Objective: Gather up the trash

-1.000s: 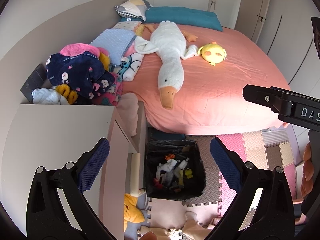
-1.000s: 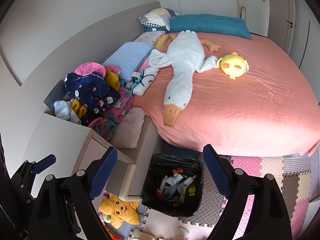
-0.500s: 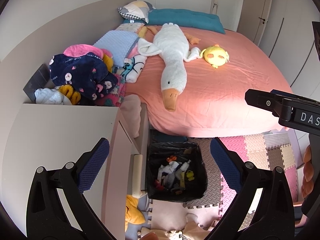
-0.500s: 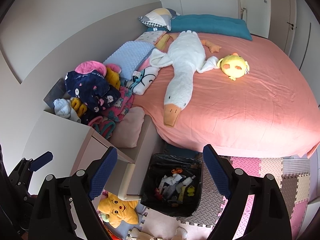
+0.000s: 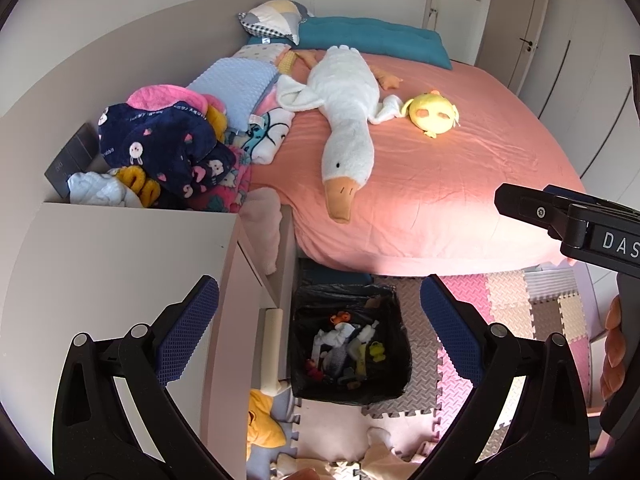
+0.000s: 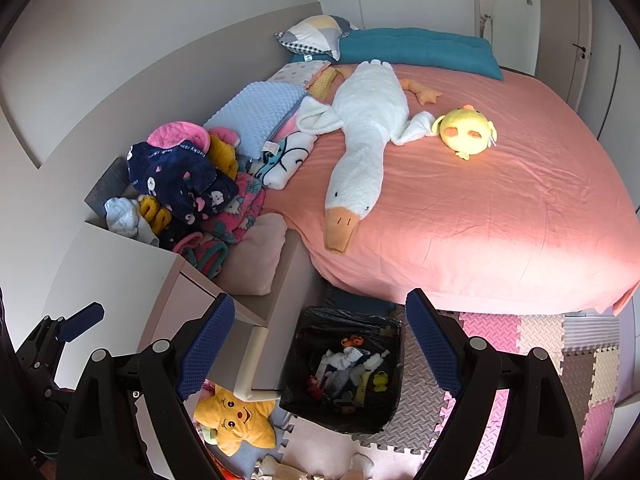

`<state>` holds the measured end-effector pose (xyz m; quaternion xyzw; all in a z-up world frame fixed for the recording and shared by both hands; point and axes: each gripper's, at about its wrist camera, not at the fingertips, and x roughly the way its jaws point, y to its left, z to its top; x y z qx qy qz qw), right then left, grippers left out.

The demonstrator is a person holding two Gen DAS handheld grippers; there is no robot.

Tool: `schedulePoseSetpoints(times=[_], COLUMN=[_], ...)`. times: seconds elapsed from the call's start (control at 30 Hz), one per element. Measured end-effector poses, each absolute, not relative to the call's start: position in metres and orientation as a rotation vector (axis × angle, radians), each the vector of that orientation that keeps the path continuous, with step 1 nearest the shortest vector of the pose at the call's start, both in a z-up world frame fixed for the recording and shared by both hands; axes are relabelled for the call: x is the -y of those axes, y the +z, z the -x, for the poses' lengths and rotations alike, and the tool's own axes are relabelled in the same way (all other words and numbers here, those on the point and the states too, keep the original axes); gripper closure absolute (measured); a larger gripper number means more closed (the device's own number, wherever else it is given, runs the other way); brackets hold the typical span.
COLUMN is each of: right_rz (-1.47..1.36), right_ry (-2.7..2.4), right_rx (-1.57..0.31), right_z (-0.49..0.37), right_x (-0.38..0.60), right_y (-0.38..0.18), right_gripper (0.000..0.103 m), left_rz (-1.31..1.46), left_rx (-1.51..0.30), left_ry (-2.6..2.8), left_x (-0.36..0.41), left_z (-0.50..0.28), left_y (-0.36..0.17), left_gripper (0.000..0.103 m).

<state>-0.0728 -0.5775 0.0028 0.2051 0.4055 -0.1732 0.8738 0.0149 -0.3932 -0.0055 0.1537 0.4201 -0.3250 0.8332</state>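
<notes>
The pink bed (image 6: 500,216) is filling the far side of the room, and the black-lined trash bin (image 6: 384,420) is standing on the foam floor mat (image 6: 532,344) at the bed's near edge, tight against the pale cabinet's (image 6: 120,264) open drawer corner. The bin is lying ahead of and below both grippers, showing between each pair of fingers in its own view, so neither looks clearly nearer. The right gripper (image 6: 316,344) and left gripper (image 5: 320,328) are hanging released and empty, the bin's litter (image 6: 348,372) sitting loose inside.
</notes>
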Motion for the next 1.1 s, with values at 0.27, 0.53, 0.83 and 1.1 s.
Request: schedulePoseSetpoints(times=[0.27,0.53,0.83,1.1], right_rz=[-0.428,-0.427,-0.426,-0.426], right_ry=[-0.361,-0.361,-0.362,-0.362], right_rx=[-0.848,-0.85,-0.85,-0.852], right_z=[0.0729,0.0732,0.072,0.0735], right_x=[0.5785,0.5797,0.5785,0.5819], right_y=[0.0017,0.0006,0.0008,-0.0016], right_gripper=[0.016,0.016,0.016,0.016], left_rz=[-0.344,-0.338,-0.34,-0.346], left_rx=[-0.883,-0.885,-0.885,-0.883], left_ry=[-0.683,-0.69,-0.7,-0.692], left_x=[0.3962,0.3975,0.4008,0.4027], left_z=[-0.0144,-0.0135,-0.0118,-0.0144], left_y=[-0.0062,-0.0074,-0.0086,-0.0081], left_gripper=[0.006,0.006,0.006,0.006])
